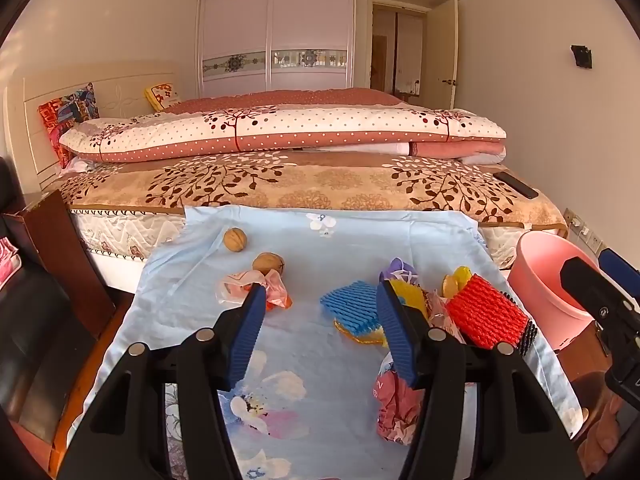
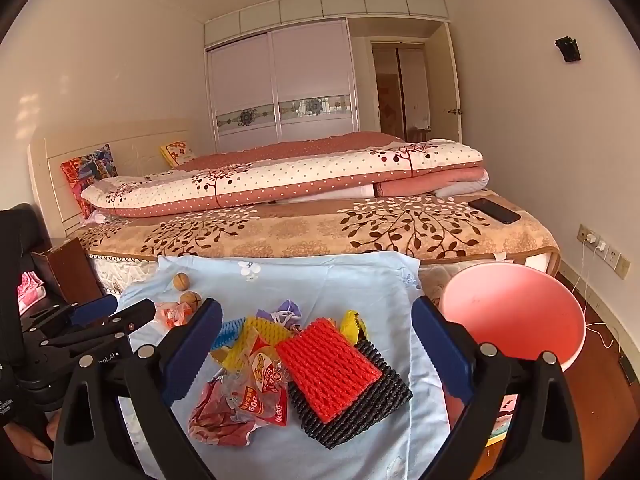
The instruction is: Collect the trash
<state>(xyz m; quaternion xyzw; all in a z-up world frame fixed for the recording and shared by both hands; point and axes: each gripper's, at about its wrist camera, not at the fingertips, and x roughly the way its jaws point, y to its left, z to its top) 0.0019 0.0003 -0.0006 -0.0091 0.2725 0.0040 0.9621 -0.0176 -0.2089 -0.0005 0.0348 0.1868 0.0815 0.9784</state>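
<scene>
Trash lies on a light blue floral cloth [image 1: 312, 360]: a red foam net [image 2: 326, 364] on a black foam net [image 2: 360, 404], a yellow net [image 2: 248, 338], a blue net [image 1: 350, 308], a clear snack wrapper [image 2: 260, 384], a crumpled pink wrapper [image 1: 396, 408], a crumpled plastic bag [image 1: 248, 286]. My left gripper [image 1: 320, 332] is open and empty above the cloth, between the bag and the blue net. My right gripper [image 2: 316, 344] is open and empty over the red net. A pink bin [image 2: 516, 312] stands to the right.
Two walnuts [image 1: 235, 239] [image 1: 269, 263] lie on the cloth's far left. A bed [image 1: 304, 184] with folded quilts is right behind the table, a phone [image 2: 494, 210] on it. A dark wooden chair [image 1: 60, 248] stands at left. Wall sockets with cables [image 2: 600, 248] are at right.
</scene>
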